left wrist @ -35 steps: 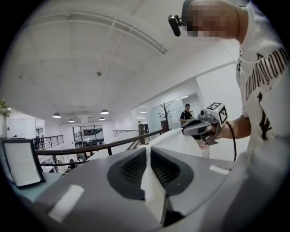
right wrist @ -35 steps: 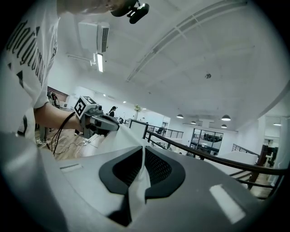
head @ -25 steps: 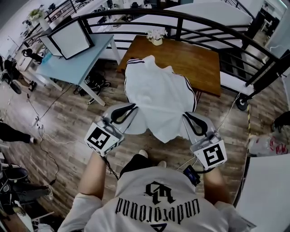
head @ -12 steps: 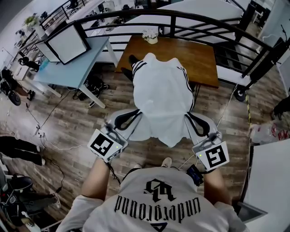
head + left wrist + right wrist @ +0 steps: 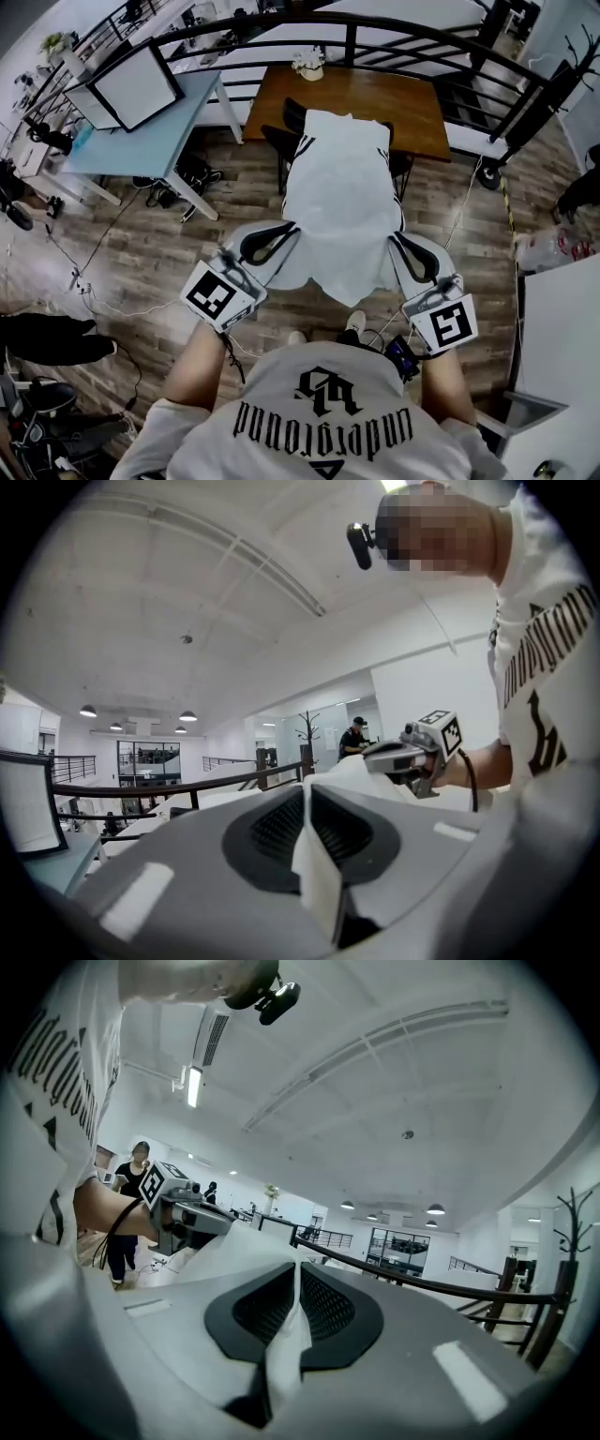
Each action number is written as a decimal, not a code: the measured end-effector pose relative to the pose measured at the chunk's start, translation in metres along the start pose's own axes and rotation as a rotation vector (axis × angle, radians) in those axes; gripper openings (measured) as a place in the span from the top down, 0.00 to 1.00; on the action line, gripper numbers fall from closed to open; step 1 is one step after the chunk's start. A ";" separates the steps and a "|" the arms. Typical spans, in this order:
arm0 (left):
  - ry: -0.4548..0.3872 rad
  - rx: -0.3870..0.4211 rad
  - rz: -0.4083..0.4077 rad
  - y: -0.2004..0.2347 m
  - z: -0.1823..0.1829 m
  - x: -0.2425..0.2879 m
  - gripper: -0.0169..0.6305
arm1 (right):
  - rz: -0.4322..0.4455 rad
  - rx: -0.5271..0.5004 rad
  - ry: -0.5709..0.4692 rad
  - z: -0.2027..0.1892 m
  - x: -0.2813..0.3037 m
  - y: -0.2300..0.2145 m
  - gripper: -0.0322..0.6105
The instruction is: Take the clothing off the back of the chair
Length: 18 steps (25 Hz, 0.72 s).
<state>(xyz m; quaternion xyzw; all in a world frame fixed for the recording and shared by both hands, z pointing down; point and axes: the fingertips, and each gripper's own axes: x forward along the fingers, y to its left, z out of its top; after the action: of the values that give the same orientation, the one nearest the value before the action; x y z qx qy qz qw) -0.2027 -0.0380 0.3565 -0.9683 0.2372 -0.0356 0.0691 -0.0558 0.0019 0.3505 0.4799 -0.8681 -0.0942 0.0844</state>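
Hanging in the middle of the head view, the white clothing (image 5: pixel 342 202) with black stripes is held out flat. Its near edge is by the person and its far end is up at the dark chair (image 5: pixel 281 141). The left tool (image 5: pixel 274 239) is clenched on the near left corner. The right tool (image 5: pixel 403 251) is clenched on the near right corner. Whether the far end is off the chair back cannot be told. It looks to be lying over it or just past it.

Some things could go wrong from here. If the far end is caught on the chair back, the chair could be tipped or dragged when the clothing is pulled. If only a thin bit is pinched, it could be slipped out of one tool. That side would then be dropped onto the wood floor (image 5: pixel 169 244). The little pot of flowers (image 5: pixel 307 64) on the brown bench (image 5: pixel 394 103) is well apart, so it is not likely to be hit.

The grip is shown best in the two gripper views. In the left gripper view a fold of the clothing (image 5: pixel 314 874) is seen squeezed between the jaws, low in the frame. The same is seen in the right gripper view (image 5: pixel 281 1354). The chair is shown in neither of them. It is seen only in the head view, where the pinched folds are hidden.
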 end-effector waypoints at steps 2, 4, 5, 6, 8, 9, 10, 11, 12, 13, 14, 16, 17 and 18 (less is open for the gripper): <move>-0.001 0.000 -0.020 -0.005 -0.001 -0.013 0.86 | -0.023 0.003 -0.002 0.004 -0.004 0.014 0.91; 0.003 -0.002 -0.039 -0.010 -0.002 -0.024 0.86 | -0.050 0.007 -0.009 0.008 -0.009 0.025 0.91; 0.005 -0.005 -0.050 -0.012 -0.003 -0.030 0.86 | -0.062 0.012 -0.009 0.009 -0.011 0.032 0.91; 0.006 -0.011 -0.062 -0.015 -0.005 -0.035 0.86 | -0.073 0.021 -0.006 0.008 -0.014 0.039 0.91; 0.009 -0.029 -0.083 -0.020 -0.012 -0.044 0.86 | -0.090 0.043 0.008 0.001 -0.018 0.052 0.91; 0.011 -0.040 -0.090 -0.022 -0.016 -0.049 0.86 | -0.094 0.052 0.015 -0.002 -0.019 0.059 0.91; 0.015 -0.054 -0.095 -0.023 -0.021 -0.054 0.86 | -0.097 0.058 0.023 -0.006 -0.019 0.066 0.91; 0.020 -0.069 -0.099 -0.025 -0.027 -0.060 0.86 | -0.099 0.063 0.030 -0.008 -0.020 0.073 0.91; 0.028 -0.080 -0.104 -0.028 -0.032 -0.065 0.86 | -0.101 0.068 0.037 -0.010 -0.021 0.080 0.91; 0.036 -0.082 -0.110 -0.032 -0.036 -0.071 0.86 | -0.104 0.074 0.045 -0.012 -0.023 0.088 0.91; 0.042 -0.082 -0.116 -0.035 -0.038 -0.077 0.86 | -0.106 0.081 0.052 -0.014 -0.025 0.094 0.91; 0.048 -0.086 -0.120 -0.041 -0.042 -0.087 0.86 | -0.109 0.096 0.064 -0.017 -0.030 0.105 0.91; 0.050 -0.094 -0.120 -0.044 -0.045 -0.092 0.86 | -0.110 0.102 0.071 -0.019 -0.031 0.111 0.91; 0.052 -0.104 -0.119 -0.046 -0.049 -0.097 0.86 | -0.110 0.106 0.078 -0.022 -0.033 0.116 0.91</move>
<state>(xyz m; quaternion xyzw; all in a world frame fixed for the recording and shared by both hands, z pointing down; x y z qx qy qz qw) -0.2721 0.0418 0.4084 -0.9818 0.1823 -0.0525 0.0103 -0.1280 0.0882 0.3984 0.5339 -0.8404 -0.0337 0.0874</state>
